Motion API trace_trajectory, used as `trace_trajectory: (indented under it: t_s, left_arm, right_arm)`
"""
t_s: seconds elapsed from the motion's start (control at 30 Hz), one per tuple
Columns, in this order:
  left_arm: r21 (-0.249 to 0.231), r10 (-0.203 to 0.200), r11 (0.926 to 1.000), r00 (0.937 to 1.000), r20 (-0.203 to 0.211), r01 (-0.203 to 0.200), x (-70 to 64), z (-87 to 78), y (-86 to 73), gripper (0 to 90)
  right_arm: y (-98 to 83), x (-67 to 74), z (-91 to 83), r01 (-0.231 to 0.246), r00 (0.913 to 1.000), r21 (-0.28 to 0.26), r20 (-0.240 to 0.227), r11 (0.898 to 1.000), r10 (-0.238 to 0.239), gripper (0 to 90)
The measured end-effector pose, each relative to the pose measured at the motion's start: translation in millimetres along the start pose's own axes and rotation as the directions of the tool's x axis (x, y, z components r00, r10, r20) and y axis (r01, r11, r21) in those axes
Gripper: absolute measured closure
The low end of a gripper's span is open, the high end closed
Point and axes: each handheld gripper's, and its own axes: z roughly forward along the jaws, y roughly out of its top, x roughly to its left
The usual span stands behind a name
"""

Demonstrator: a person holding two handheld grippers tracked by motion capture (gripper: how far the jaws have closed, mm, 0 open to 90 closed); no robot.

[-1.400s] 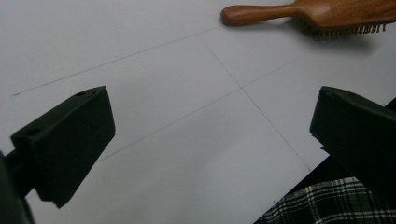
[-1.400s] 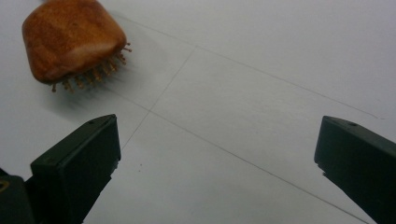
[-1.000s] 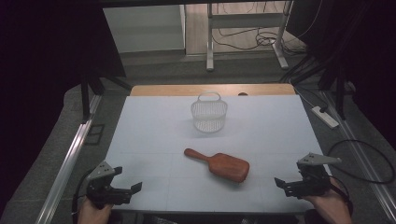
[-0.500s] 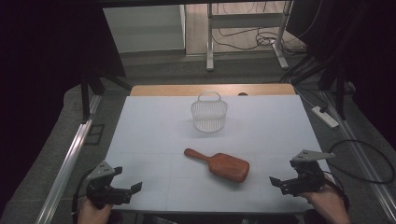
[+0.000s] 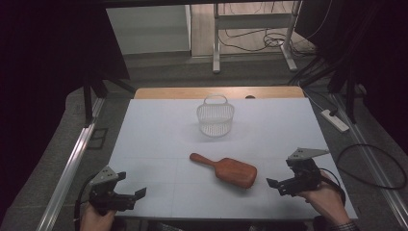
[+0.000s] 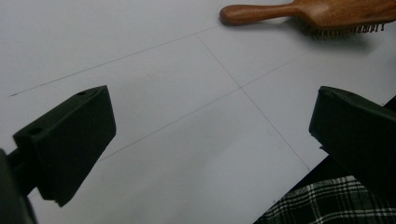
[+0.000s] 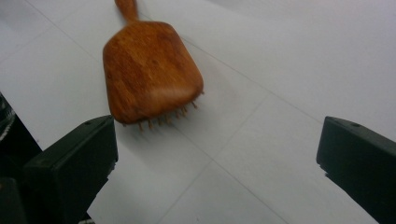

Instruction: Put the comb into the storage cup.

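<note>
A brown wooden hairbrush (image 5: 226, 168) lies bristles down on the white table (image 5: 159, 139), handle pointing left and slightly away. In the right gripper view the hairbrush (image 7: 147, 70) is just ahead, left of centre. My right gripper (image 5: 279, 185) hovers open a short way right of the brush head, empty between its jaws; right gripper (image 7: 217, 163). My left gripper (image 5: 137, 195) rests open near the front left corner, far from the brush; left gripper (image 6: 210, 140). The hairbrush (image 6: 317, 14) sits at the top right of the left gripper view.
A small white wire basket (image 5: 215, 117) with a handle stands at the back middle of the table. A power strip (image 5: 335, 120) and cables lie on the floor to the right. A metal rail (image 5: 72, 163) runs along the left side.
My right gripper has moved left toward the brush head. The left gripper, brush and basket have stayed put.
</note>
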Motion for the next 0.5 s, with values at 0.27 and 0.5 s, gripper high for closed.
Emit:
trace_trajectory:
  t_s: [0.27,0.5]
  left_arm:
    - [0.000,0.000,1.0000,1.0000,0.001,0.000,0.2,-0.2,-0.1,0.5]
    - [-0.002,-0.002,1.0000,1.0000,0.000,0.002,0.4,-0.2,-0.1,0.6]
  right_arm:
    - [13.6,7.4,10.3,0.023,0.9993,0.021,-0.030,1.000,-0.023,0.0]
    - [21.2,12.2,17.4,0.039,0.9986,0.033,-0.038,0.999,-0.038,0.0]
